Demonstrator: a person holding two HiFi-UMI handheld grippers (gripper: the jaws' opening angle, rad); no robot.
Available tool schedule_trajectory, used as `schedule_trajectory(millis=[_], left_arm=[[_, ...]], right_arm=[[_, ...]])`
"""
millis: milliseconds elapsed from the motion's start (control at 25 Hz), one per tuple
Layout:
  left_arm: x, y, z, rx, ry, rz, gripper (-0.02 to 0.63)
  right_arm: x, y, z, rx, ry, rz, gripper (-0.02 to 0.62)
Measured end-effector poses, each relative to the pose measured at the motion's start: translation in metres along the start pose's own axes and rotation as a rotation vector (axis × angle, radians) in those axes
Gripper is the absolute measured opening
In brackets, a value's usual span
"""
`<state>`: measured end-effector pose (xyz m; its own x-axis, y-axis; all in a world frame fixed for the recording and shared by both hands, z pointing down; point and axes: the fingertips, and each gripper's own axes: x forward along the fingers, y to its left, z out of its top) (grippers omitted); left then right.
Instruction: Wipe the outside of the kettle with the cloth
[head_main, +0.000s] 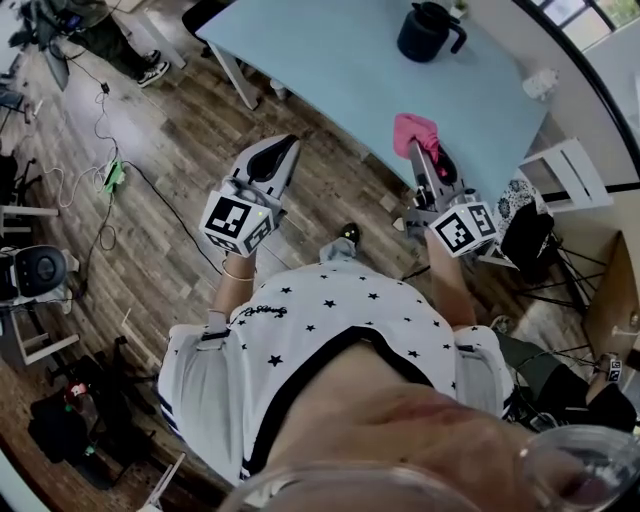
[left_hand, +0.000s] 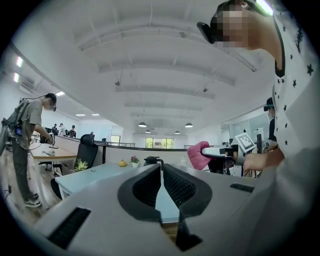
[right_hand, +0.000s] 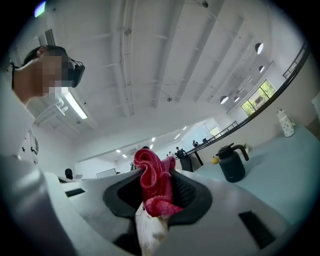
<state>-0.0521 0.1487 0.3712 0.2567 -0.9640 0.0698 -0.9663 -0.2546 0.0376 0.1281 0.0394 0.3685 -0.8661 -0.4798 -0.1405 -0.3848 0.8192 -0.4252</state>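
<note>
A dark kettle (head_main: 430, 30) with a handle stands on the far part of the light blue table (head_main: 330, 70). Both grippers hang in front of the table's near edge, well short of the kettle. My right gripper (head_main: 420, 150) is shut on a pink cloth (head_main: 415, 130), which bunches out between the jaws. In the right gripper view the cloth (right_hand: 150, 167) fills the jaws of the right gripper (right_hand: 156, 175), and the kettle (right_hand: 231, 162) stands off to the right. My left gripper (head_main: 288, 148) is shut and holds nothing. The left gripper view shows the left gripper (left_hand: 160, 168) pointing towards the kettle (left_hand: 151, 161).
A small white bottle (head_main: 540, 82) stands near the table's right end. A white rack (head_main: 565, 170) and a dark chair (head_main: 525, 235) stand to the right below the table. Cables (head_main: 105, 150) lie on the wooden floor. Another person (left_hand: 27, 135) works at a far desk.
</note>
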Motion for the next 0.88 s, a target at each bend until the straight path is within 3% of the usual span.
schedule_trajectory(millis=[480,880], left_arm=[[0.075,-0.008,0.014,0.045,0.001,-0.049,0.038],[0.109,-0.018,0.011,0.041,0.011,-0.110,0.038]], right_arm=[[0.000,-0.063,0.027,0.009,-0.030,-0.033,0.115],[-0.016,-0.079,0.030,0.014,-0.038,-0.079,0.115]])
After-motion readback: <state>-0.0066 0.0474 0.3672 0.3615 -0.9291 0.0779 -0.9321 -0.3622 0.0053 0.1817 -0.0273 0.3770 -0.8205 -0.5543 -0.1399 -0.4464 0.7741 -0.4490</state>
